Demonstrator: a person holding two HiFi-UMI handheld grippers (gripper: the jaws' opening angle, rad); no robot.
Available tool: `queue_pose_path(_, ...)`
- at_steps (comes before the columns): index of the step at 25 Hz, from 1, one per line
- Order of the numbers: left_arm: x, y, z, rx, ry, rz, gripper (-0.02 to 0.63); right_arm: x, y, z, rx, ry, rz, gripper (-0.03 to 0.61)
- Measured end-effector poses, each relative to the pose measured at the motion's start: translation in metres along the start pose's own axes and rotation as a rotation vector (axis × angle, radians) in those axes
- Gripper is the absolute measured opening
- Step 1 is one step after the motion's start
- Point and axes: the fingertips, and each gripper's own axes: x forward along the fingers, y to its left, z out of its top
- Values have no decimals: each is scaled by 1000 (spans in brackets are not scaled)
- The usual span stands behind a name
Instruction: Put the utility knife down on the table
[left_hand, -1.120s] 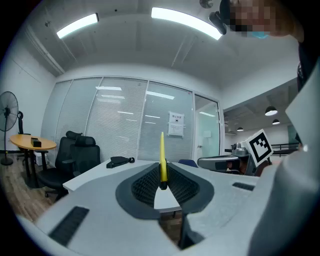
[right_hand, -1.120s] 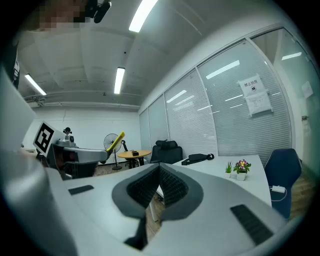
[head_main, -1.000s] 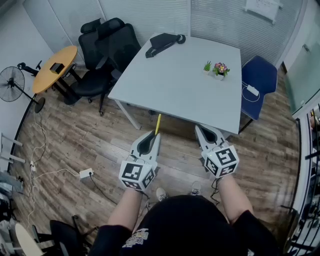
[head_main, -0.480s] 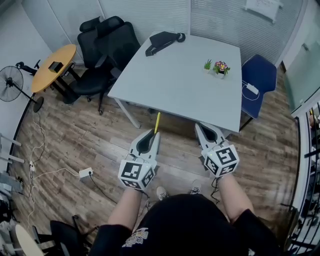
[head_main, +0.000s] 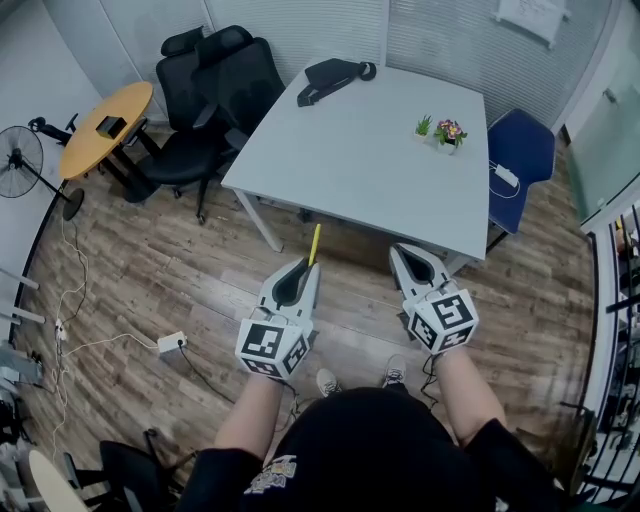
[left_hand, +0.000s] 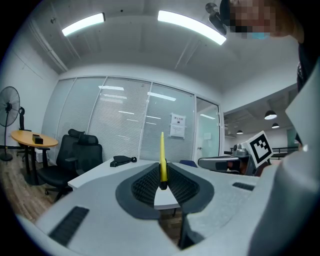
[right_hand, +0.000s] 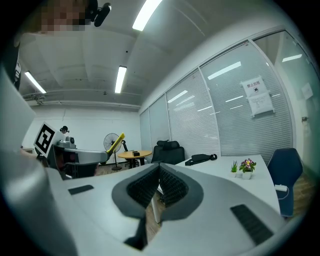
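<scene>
My left gripper (head_main: 301, 276) is shut on a slim yellow utility knife (head_main: 315, 245), which sticks out forward past its tips toward the near edge of the white table (head_main: 340, 170). In the left gripper view the knife (left_hand: 162, 162) stands upright between the dark pads. My right gripper (head_main: 411, 261) is held level beside it, jaws shut with nothing between them, close to the table's near edge. In the right gripper view the knife (right_hand: 116, 144) shows at the left.
On the table lie a black bag (head_main: 333, 77) at the far side and two small potted plants (head_main: 440, 132) at the right. Black office chairs (head_main: 205, 95) stand left of it, a blue chair (head_main: 520, 160) right. A round wooden table (head_main: 108, 128), a fan (head_main: 20, 165) and floor cables are at far left.
Both grippers have moved slightly forward toward the table together. The knife stays in the left gripper's hold.
</scene>
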Motion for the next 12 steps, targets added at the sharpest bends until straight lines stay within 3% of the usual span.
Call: queue_pose_path(12,-32,40,1,9,-2,-39,51,22,47,-1,0,-13,-31,3)
